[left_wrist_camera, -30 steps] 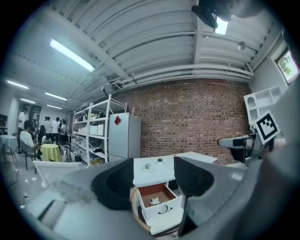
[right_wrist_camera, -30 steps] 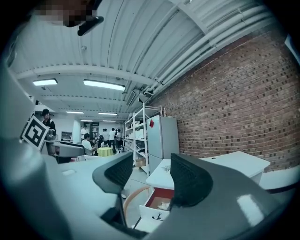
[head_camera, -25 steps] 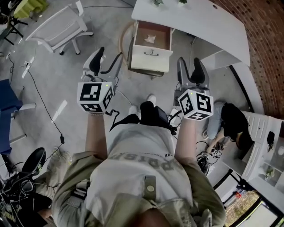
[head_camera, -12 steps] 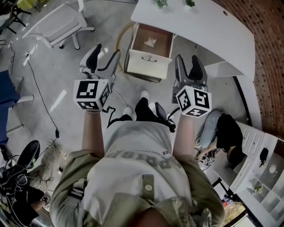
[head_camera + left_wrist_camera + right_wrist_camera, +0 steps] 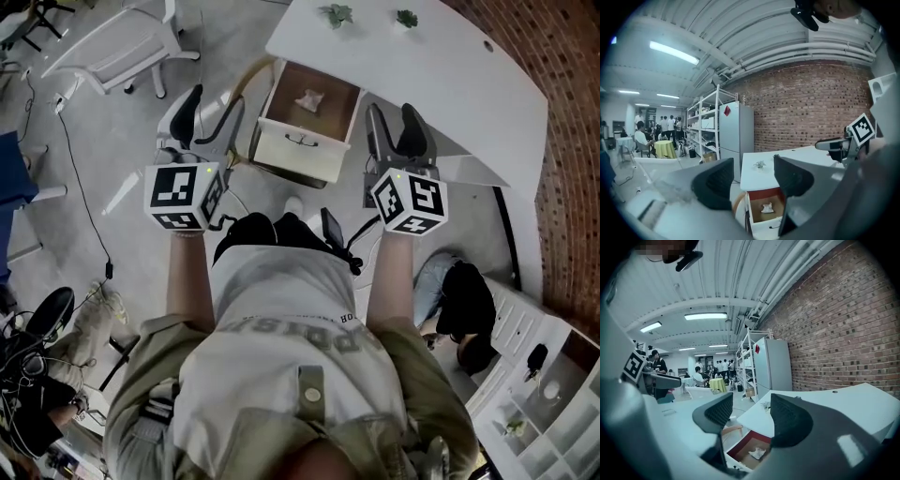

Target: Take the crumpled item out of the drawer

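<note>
Moved closer to open drawer (image 5: 295, 155) since earlier frame. Held either side of drawer front edge, above open floor (image 5: 112, 131): left gripper (image 5: 208, 108) and right gripper (image 5: 394, 127), jaws spread, empty. Inside drawer, clear of its walls: crumpled item (image 5: 309, 97).

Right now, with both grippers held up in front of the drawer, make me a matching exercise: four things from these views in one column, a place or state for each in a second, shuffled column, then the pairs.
Things
1. crumpled item
2. drawer
3. left gripper
4. small plants

Places or states
A. on top of the white desk
B. jaws apart, nothing between them
C. pulled open, its inside showing
D. lying on the brown bottom inside the drawer

Pairs: 1-D, 2-C, 3-B, 4-A
</note>
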